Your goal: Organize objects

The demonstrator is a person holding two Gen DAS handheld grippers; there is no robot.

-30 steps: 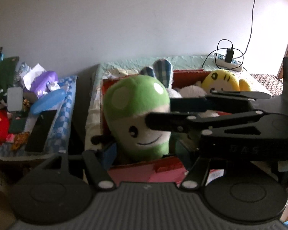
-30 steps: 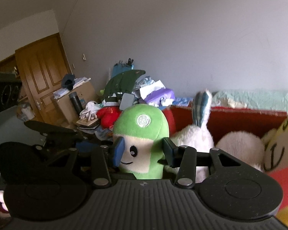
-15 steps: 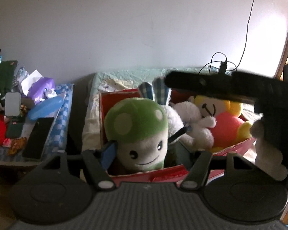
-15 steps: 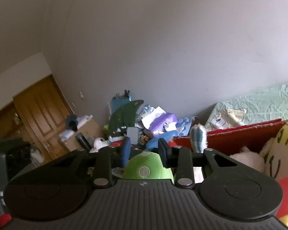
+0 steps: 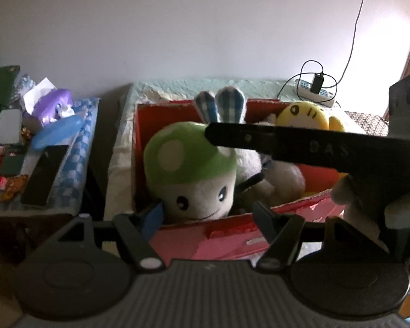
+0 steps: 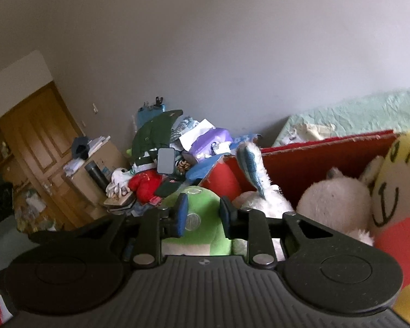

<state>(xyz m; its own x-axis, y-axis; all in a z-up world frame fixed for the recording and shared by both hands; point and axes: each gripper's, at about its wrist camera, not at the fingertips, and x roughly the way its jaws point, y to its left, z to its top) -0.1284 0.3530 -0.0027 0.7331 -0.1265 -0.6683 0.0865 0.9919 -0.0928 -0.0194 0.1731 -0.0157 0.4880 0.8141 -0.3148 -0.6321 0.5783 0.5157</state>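
A green-capped mushroom plush (image 5: 194,175) stands at the left end of a red cardboard box (image 5: 232,227), beside a white rabbit plush with checked ears (image 5: 227,104) and a yellow bear plush (image 5: 309,114). My left gripper (image 5: 207,213) is open and empty, with its fingers at the box's near rim on either side of the mushroom. My right gripper (image 6: 202,216) hovers over the mushroom's cap (image 6: 196,235), its jaws a little apart and holding nothing. Its black body crosses the left wrist view (image 5: 314,147).
A cluttered side table (image 5: 65,175) to the left carries a phone, a tissue pack, a blue case and red toys. The box sits on a bed with a green sheet (image 5: 194,87). A power strip with a charger (image 5: 314,90) lies at the back right. A wooden door (image 6: 32,142) stands far left.
My right gripper let go of the mushroom plush, lifted up and came back down over its cap. The mushroom now rests in the box. The left gripper stayed open at the rim.
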